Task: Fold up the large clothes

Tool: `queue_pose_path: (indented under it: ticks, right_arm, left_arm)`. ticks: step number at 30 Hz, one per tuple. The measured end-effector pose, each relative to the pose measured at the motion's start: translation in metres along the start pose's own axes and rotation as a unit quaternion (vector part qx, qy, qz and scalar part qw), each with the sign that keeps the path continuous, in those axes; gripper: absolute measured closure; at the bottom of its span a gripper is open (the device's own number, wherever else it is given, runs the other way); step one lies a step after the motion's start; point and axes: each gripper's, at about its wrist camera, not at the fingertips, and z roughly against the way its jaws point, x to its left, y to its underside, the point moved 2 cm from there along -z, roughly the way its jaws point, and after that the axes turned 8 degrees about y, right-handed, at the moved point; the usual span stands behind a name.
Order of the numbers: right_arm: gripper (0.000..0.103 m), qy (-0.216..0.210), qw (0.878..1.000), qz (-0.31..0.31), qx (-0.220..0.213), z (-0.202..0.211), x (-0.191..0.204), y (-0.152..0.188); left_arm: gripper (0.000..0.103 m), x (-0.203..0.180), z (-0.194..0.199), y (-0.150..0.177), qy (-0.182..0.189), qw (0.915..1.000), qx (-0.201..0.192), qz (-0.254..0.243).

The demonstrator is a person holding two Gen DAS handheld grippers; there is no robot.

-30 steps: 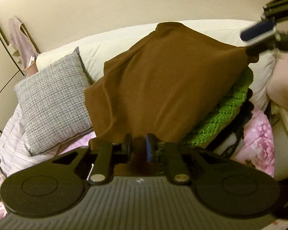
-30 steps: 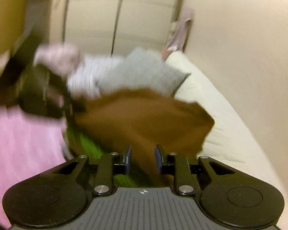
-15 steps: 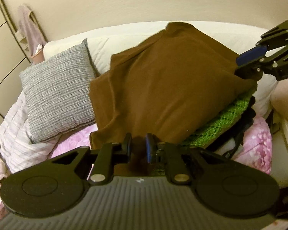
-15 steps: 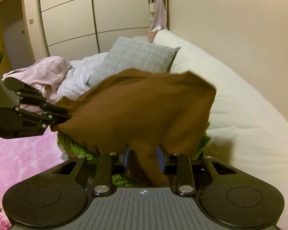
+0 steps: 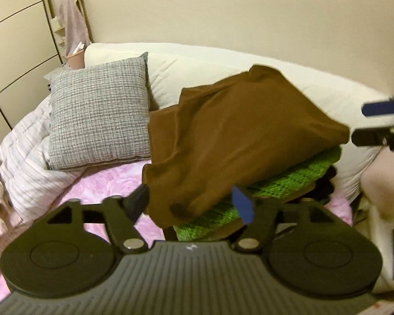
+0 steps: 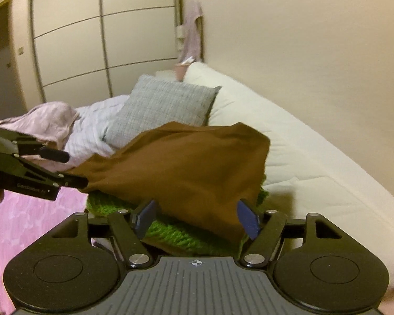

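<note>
My left claw [image 5: 191, 204] spread wide and holding nothing, my right claw [image 6: 197, 218] likewise agape, folded brown garment [image 5: 236, 141] lying atop a green knit [image 5: 289, 176] on the bed [image 5: 105, 191], grey cushion [image 5: 97, 118] beside it

A home bedroom is indicated: a bed [image 5: 97, 191] with pink cover, a grey cushion [image 5: 98, 113], a striped quilt [image 5: 26, 157], a built-in sliding wardrobe [image 6: 105, 47], and a garment [image 6: 193, 31] hung on the wall.
</note>
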Motion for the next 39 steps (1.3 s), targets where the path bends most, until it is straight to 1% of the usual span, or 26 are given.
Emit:
queue_pose_path:
  ticks: [1, 3, 4, 5, 7, 8, 9, 12, 16, 21, 23, 28, 32, 35, 39]
  right_arm:
    - [0.034, 0.005, 1.0, -0.007, -0.001, 0.006, 0.003, -0.001]
    - [0.03, 0.019, 0.999, -0.029, -0.004, 0.025, 0.011, 0.003]
    - [0.029, 0.025, 0.999, -0.04, -0.003, 0.033, 0.015, 0.006]
    - [0.027, 0.032, 0.998, -0.054, -0.001, 0.042, 0.02, 0.009]
    - [0.024, 0.043, 0.995, -0.085, 0.006, 0.06, 0.03, 0.017]
    - [0.021, 0.047, 0.994, -0.096, 0.011, 0.066, 0.034, 0.019]
    - [0.021, 0.054, 0.992, -0.111, 0.018, 0.075, 0.041, 0.024]
    - [0.02, 0.063, 0.988, -0.135, 0.043, 0.095, 0.061, 0.036]
    - [0.02, 0.069, 0.985, -0.14, 0.073, 0.117, 0.088, 0.05]
    - [0.02, 0.068, 0.983, -0.144, 0.091, 0.134, 0.103, 0.059]
    - [0.02, 0.067, 0.983, -0.142, 0.095, 0.138, 0.105, 0.059]
    - [0.02, 0.066, 0.983, -0.13, 0.11, 0.137, 0.1, 0.06]
    - [0.02, 0.063, 0.983, -0.125, 0.119, 0.137, 0.094, 0.066]
    - [0.02, 0.059, 0.982, -0.128, 0.129, 0.135, 0.088, 0.074]
    - [0.02, 0.053, 0.981, -0.132, 0.134, 0.134, 0.083, 0.08]
  left_arm:
    - [0.029, 0.0, 0.008, 0.002, 0.005, 1.0, -0.004, 0.004]
    - [0.02, -0.001, 0.024, 0.008, 0.01, 0.9998, -0.01, 0.012]
    - [0.017, 0.0, 0.033, 0.011, 0.013, 0.9997, -0.015, 0.017]
    - [0.013, 0.001, 0.043, 0.015, 0.015, 0.9994, -0.017, 0.024]
    - [0.008, 0.005, 0.06, 0.023, 0.02, 0.999, -0.016, 0.038]
    - [0.004, 0.006, 0.069, 0.028, 0.02, 0.9987, -0.016, 0.043]
    - [0.001, 0.006, 0.077, 0.034, 0.019, 0.9986, -0.016, 0.047]
    - [0.001, 0.008, 0.099, 0.052, 0.015, 0.9986, -0.009, 0.051]
    - [0.001, 0.006, 0.124, 0.08, 0.02, 0.9979, 0.005, 0.062]
    - [0.001, -0.002, 0.143, 0.102, 0.027, 0.9964, 0.019, 0.079]
    - [0.001, -0.005, 0.149, 0.105, 0.019, 0.9958, 0.017, 0.088]
    - [0.001, -0.016, 0.156, 0.105, 0.016, 0.9933, 0.013, 0.114]
    - [0.001, -0.031, 0.156, 0.103, 0.017, 0.9932, 0.013, 0.114]
    - [0.001, -0.041, 0.155, 0.105, 0.01, 0.9927, 0.012, 0.12]
    - [0.001, -0.051, 0.152, 0.108, 0.004, 0.9927, 0.02, 0.119]
